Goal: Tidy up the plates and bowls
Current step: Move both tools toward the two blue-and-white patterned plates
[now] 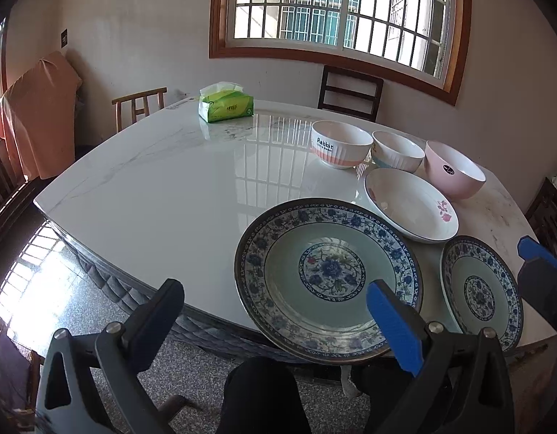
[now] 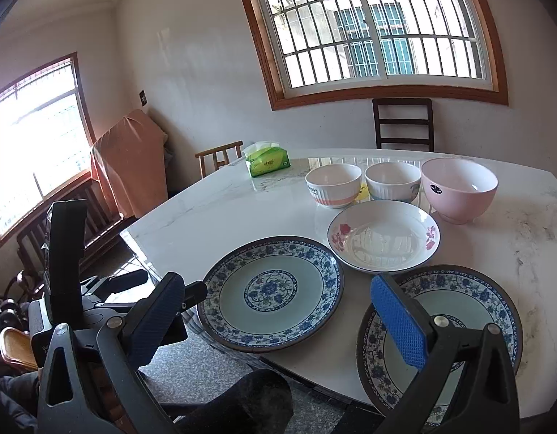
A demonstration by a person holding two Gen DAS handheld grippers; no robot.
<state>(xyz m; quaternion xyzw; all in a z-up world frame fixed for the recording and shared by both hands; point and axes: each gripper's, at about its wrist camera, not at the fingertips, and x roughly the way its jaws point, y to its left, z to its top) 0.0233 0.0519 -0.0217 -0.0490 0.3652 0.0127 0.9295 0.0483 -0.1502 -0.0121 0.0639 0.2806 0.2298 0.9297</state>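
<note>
A large blue-patterned plate [image 1: 325,275] [image 2: 271,293] sits at the near edge of the white marble table [image 1: 162,195] [image 2: 224,213]. A smaller blue-patterned plate [image 1: 480,289] [image 2: 455,300] lies to its right. Behind them is a white plate with pink flowers [image 1: 410,204] [image 2: 383,237]. Further back stand a "Rabbit" bowl [image 1: 339,143] [image 2: 332,184], a white ribbed bowl [image 1: 397,150] [image 2: 392,181] and a pink bowl [image 1: 453,173] [image 2: 457,188]. My left gripper [image 1: 278,311] is open and empty before the large plate. My right gripper [image 2: 282,311] is open and empty above the near table edge, between the two blue plates.
A green tissue pack [image 1: 226,103] [image 2: 267,161] lies at the far side of the table. Wooden chairs [image 1: 350,90] [image 2: 403,123] stand against the wall under the window. A cloth-covered object [image 1: 39,112] stands at the left. The other gripper [image 2: 67,253] shows at the left in the right wrist view.
</note>
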